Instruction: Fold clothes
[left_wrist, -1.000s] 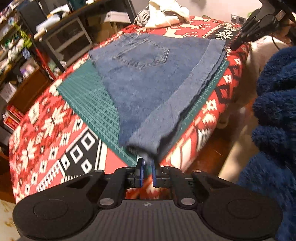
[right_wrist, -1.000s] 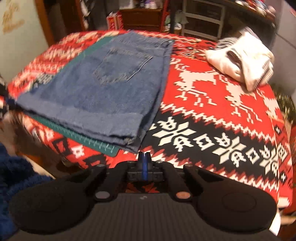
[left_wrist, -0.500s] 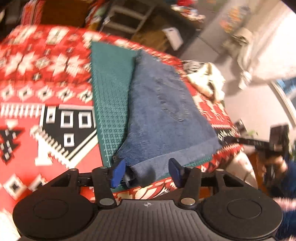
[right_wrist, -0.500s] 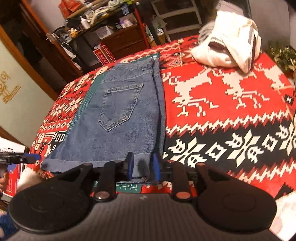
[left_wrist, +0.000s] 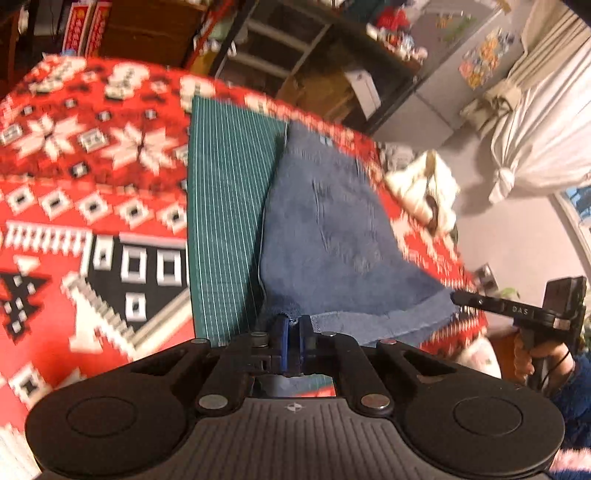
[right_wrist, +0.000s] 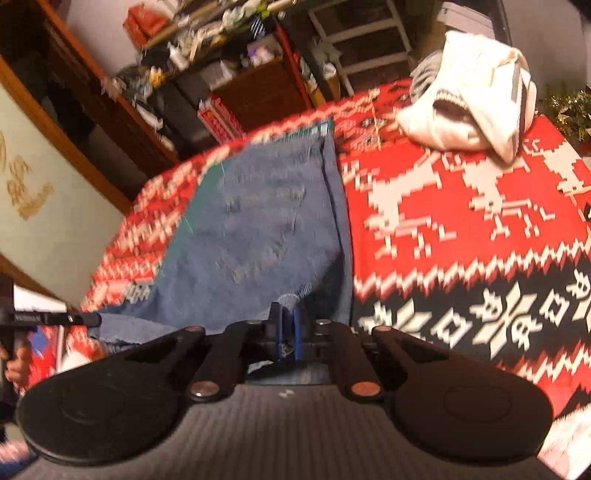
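Denim shorts (left_wrist: 332, 236) lie folded on the green cutting mat (left_wrist: 225, 206), covering its right part and reaching past its edge onto the red patterned cloth (right_wrist: 461, 229) that covers the table. Both near hem corners are pinched: the left gripper (left_wrist: 294, 334) has its blue fingers nearly together on the corner nearest the mat's bare strip, and the right gripper (right_wrist: 286, 325) is clamped on the opposite corner — the hem between them looks lifted slightly off the mat. Beyond the shorts, away from the mat, sits a bundle of white clothes (right_wrist: 476, 107) on the cloth.
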